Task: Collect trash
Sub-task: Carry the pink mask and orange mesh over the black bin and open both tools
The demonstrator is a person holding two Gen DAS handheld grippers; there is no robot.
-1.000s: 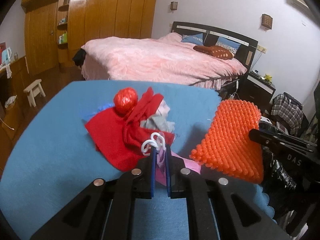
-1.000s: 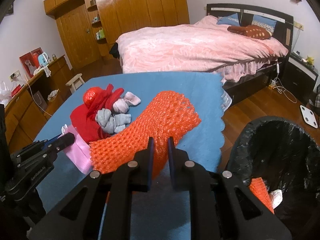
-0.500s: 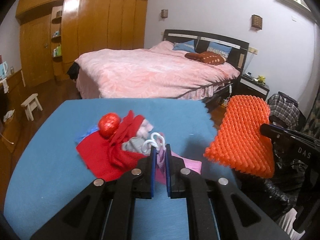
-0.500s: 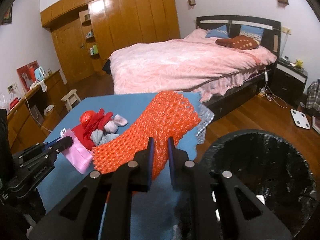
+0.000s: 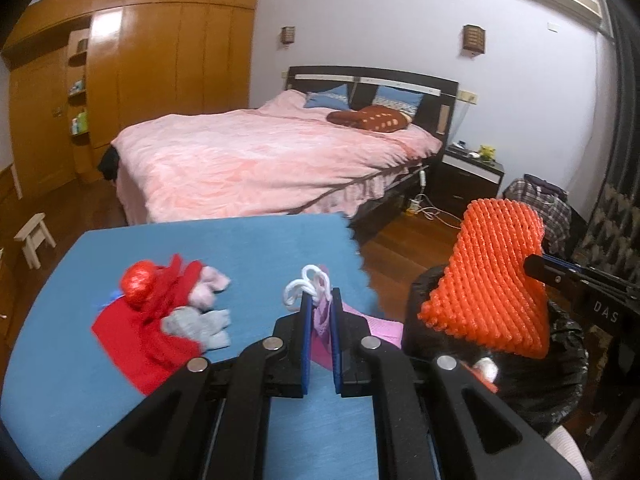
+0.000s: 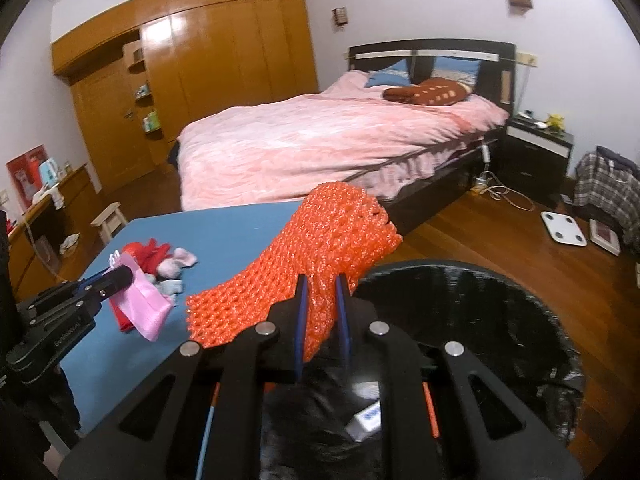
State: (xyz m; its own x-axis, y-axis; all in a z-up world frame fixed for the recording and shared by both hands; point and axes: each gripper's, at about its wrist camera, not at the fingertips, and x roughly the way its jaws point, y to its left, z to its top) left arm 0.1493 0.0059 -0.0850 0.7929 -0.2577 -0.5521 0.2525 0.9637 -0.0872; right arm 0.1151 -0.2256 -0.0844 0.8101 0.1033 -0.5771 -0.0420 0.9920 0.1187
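My left gripper (image 5: 320,300) is shut on a small pink bag (image 5: 322,320) with white cord handles (image 5: 306,286), lifted off the blue table (image 5: 240,248); the bag (image 6: 142,304) hangs from that gripper (image 6: 124,276) in the right wrist view. My right gripper (image 6: 320,284) is shut on an orange foam net (image 6: 320,240), held over the rim of a bin lined with a black bag (image 6: 500,320). From the left wrist view the net (image 5: 492,284) hangs above the bin (image 5: 532,376). Some trash lies inside the bin.
A pile of red cloth (image 5: 140,332), a red ball (image 5: 138,280) and small grey and pink socks (image 5: 200,320) lies on the table's left part. Behind stand a pink bed (image 5: 260,160), a wooden wardrobe (image 5: 160,60), a nightstand (image 5: 468,176) and a small stool (image 5: 34,236).
Both grippers have swung right and risen with their loads. The pink bag has left the pile of clothes, and the orange net has moved from over the table to over the bin.
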